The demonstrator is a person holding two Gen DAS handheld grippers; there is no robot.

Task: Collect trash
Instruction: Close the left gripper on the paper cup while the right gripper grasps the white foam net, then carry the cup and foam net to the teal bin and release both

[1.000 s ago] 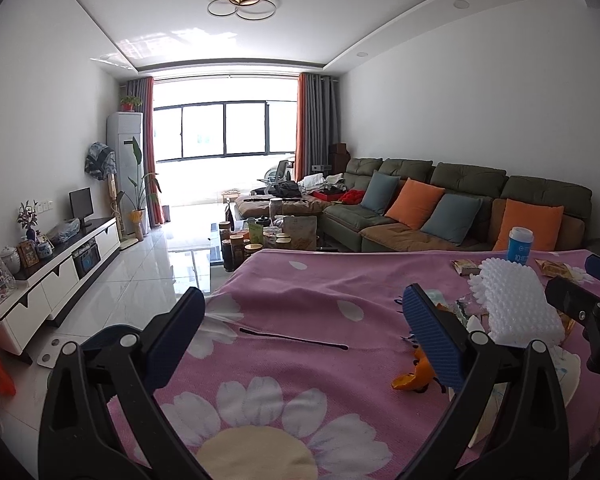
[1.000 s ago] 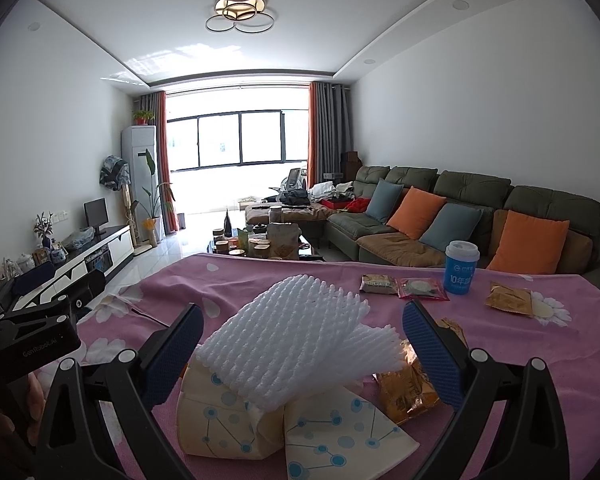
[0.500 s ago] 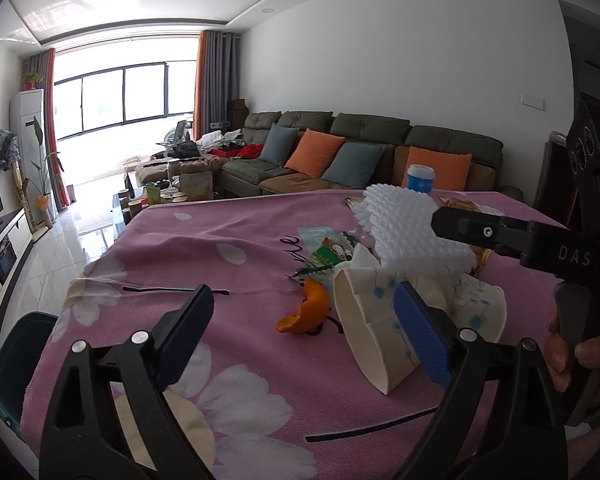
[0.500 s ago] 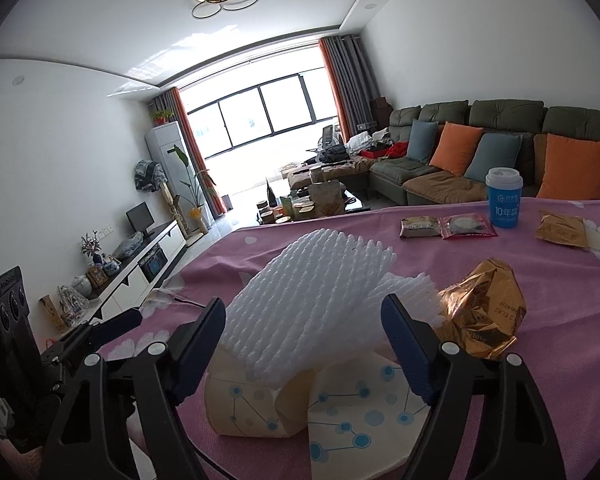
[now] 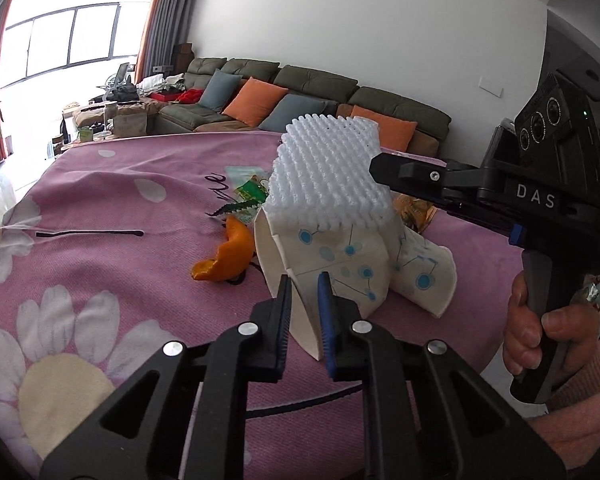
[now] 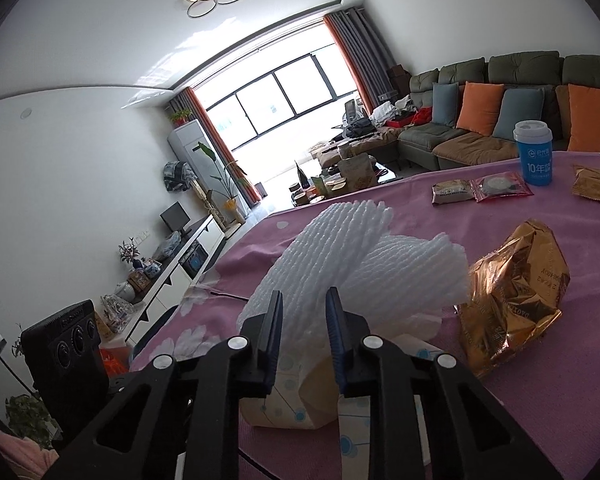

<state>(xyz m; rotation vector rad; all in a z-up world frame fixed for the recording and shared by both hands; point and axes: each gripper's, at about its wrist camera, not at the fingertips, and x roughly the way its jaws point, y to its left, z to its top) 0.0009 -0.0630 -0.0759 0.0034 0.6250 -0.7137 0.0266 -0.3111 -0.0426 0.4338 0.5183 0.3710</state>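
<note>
A crushed white paper cup (image 5: 340, 256) with blue dots lies on the pink flowered tablecloth (image 5: 100, 200). My left gripper (image 5: 304, 280) is closing, and its pads pinch the cup's rim. A second paper cup (image 5: 424, 276) lies beside the first. A white foam net (image 5: 328, 172) rests on top of both cups. My right gripper (image 6: 303, 300) is closing on that foam net (image 6: 360, 260), which fills the gap between its pads. The cups (image 6: 288, 408) show just below it. An orange peel (image 5: 228, 256) lies left of the cups.
A crumpled gold wrapper (image 6: 512, 300) lies right of the foam. Farther back are snack packets (image 6: 452, 192), a red packet (image 6: 500, 186) and a blue lidded cup (image 6: 534, 152). A green wrapper (image 5: 248, 192) lies behind the peel. A hand (image 5: 540, 332) holds the right gripper's handle.
Both pairs of jaws went from wide open to nearly closed. The left gripper dropped and swung right onto the cup's rim. The right gripper rolled and closed in on the foam net.
</note>
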